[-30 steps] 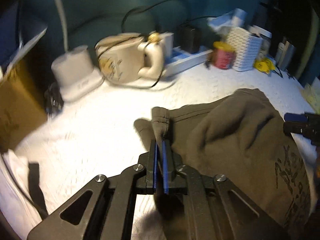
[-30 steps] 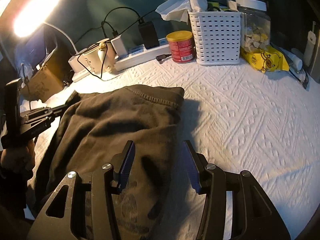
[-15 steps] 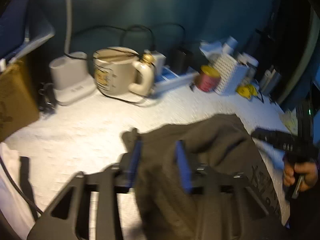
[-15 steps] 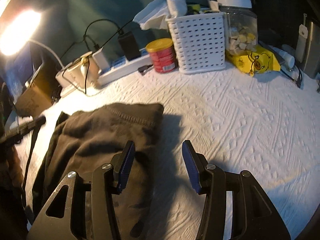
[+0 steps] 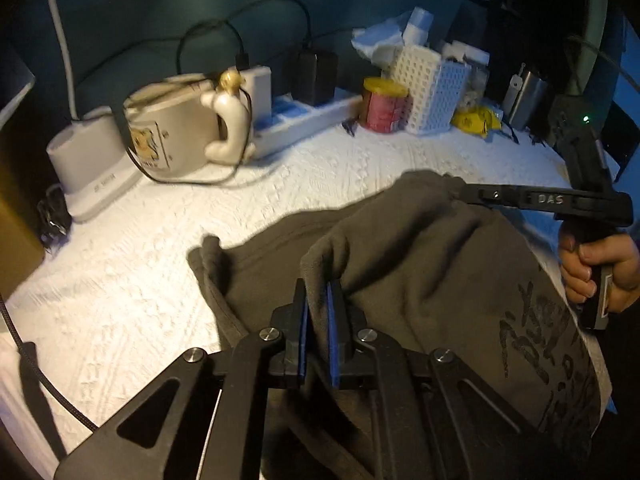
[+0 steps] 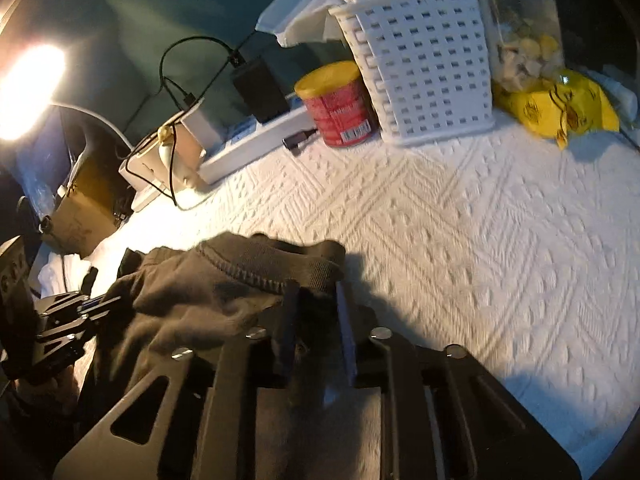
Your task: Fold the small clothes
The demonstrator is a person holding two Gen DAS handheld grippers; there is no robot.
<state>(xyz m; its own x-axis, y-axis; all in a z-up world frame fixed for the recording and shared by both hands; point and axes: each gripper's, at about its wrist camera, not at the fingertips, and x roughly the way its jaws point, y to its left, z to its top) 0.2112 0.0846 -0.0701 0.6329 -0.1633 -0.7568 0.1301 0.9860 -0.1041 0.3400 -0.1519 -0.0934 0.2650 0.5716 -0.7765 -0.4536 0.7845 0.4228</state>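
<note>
A dark olive-brown garment [image 5: 420,280] with black printed lettering lies bunched on the white textured cover [image 5: 160,280]. My left gripper [image 5: 318,290] is shut on a raised fold near the garment's left side, with cloth pinched between the blue pads. In the right wrist view my right gripper [image 6: 314,292] has its jaws closing on the ribbed hem of the garment [image 6: 192,292], and cloth fills the gap between them. From the left wrist view the right gripper [image 5: 464,192] grips the garment's far corner, a hand [image 5: 592,264] on its handle. The left gripper [image 6: 92,304] shows at the left.
Along the back stand a cream mug [image 5: 172,140], a white power strip [image 5: 304,124] with cables, a red can [image 6: 340,104], a white lattice basket [image 6: 420,68] and a yellow bag [image 6: 560,108]. A bright lamp [image 6: 28,88] and a cardboard box [image 6: 84,208] are at the left.
My left gripper let go of the garment's corner, opened, shifted right and shut on a fold further in. My right gripper moved to the hem and its jaws narrowed onto the cloth.
</note>
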